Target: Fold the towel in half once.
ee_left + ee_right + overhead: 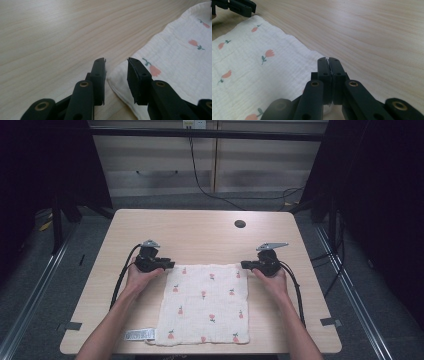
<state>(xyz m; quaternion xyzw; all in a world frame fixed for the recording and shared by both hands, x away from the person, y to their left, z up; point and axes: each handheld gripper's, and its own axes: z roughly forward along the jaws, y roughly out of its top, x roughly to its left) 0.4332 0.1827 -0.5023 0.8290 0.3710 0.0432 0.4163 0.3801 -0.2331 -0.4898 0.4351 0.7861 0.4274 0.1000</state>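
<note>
1. Light wood table stood in a dim room with cabinets at 12 o'clock; a small dark hole sat near the table's far edge
2. White cloth with tulip print lay flat on the near half of the table, roughly square, its near hem close to the table's 6 o'clock edge, and a label tag stuck out at its 7 o'clock corner
3. Right gripper sat at the cloth's 1 o'clock corner, jaws pressed together on the cloth edge
4. Left gripper sat at the 11 o'clock corner; in the left gripper view its jaws stood apart with the corner hem between them, pads not yet pressing
5. Judgement: left jaws needed to close on that corner
6. Bare table lay open toward 12 o'clock for moving the cloth
</note>
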